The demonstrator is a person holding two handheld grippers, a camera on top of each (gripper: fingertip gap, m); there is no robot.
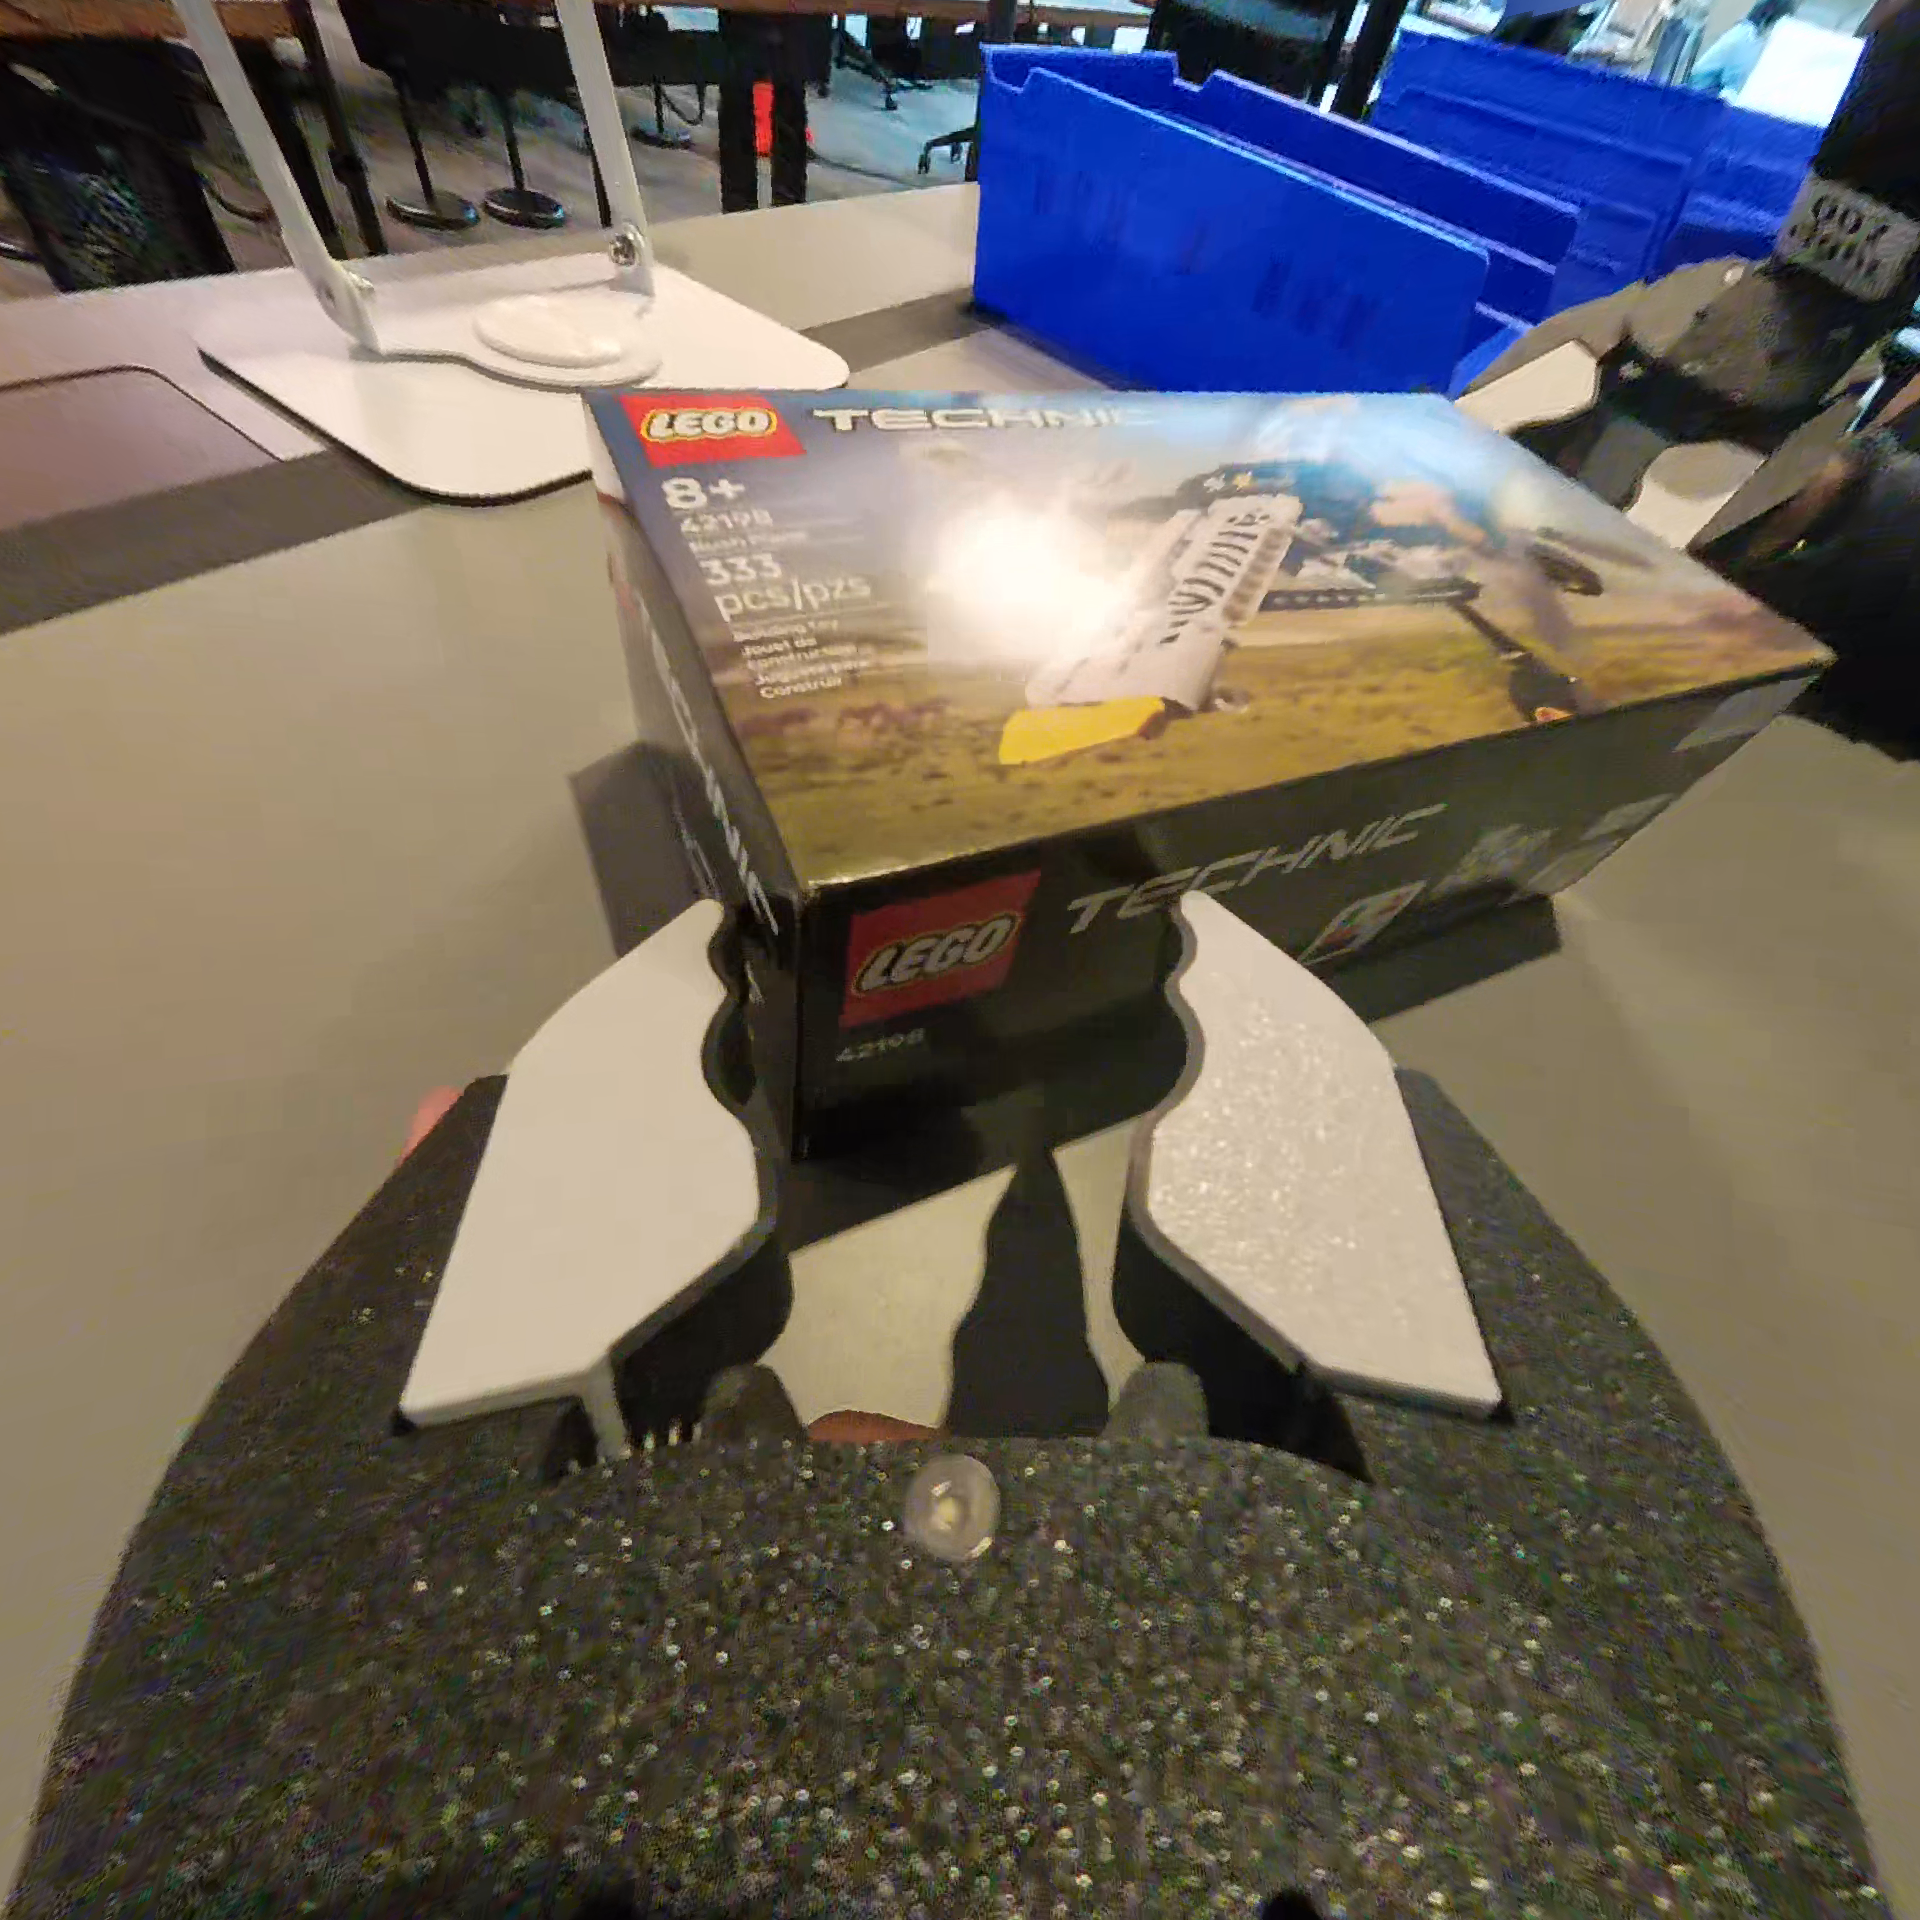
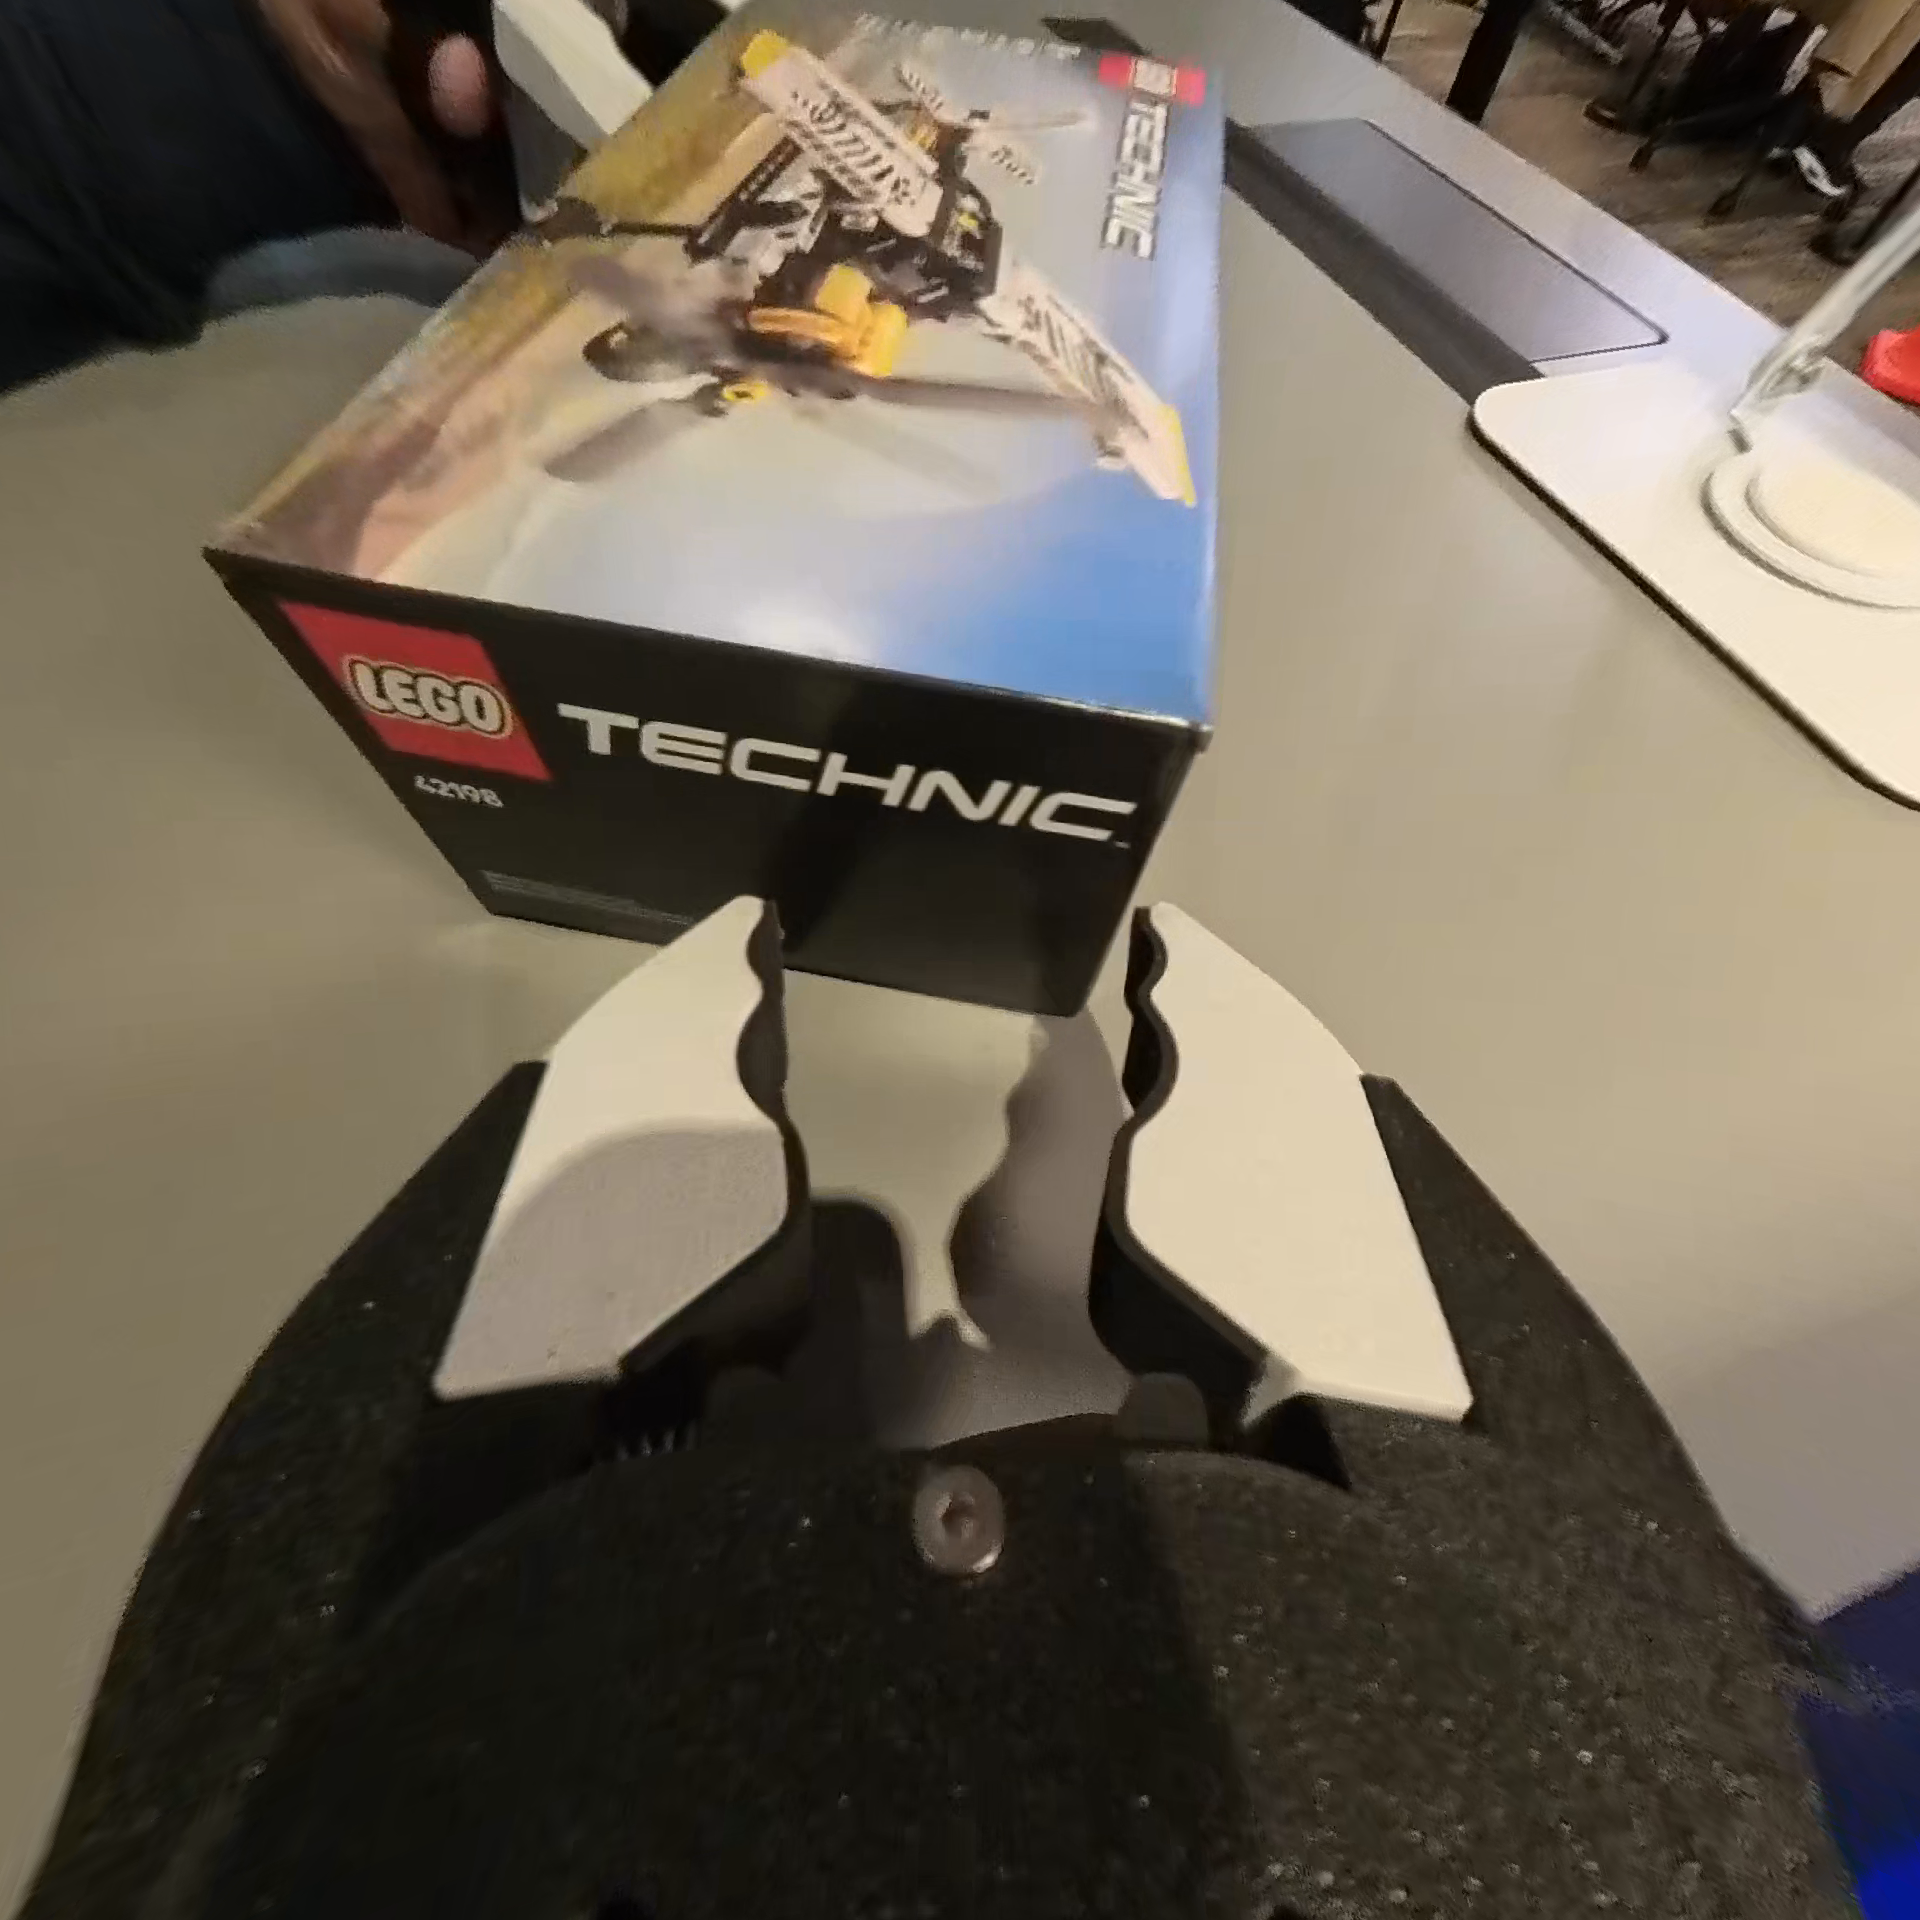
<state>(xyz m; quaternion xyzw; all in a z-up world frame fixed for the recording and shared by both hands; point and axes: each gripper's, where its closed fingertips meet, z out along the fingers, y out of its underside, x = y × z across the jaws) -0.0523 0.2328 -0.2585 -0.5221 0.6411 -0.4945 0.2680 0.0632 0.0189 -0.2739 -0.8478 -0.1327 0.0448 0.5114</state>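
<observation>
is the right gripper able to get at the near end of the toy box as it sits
Probably yes. The right gripper is open at the toy box's black end face, nothing between them. That face looks wider than the finger gap, so it may push rather than clamp.

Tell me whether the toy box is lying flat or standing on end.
Lying flat. The toy building-set box rests on the grey table with its large picture face upward, both end flaps appearing closed.

Blue bins (image 1: 1226, 260) stood at the upper right, a white stand (image 1: 499, 353) upper left, on the grey table (image 1: 260, 831).
</observation>
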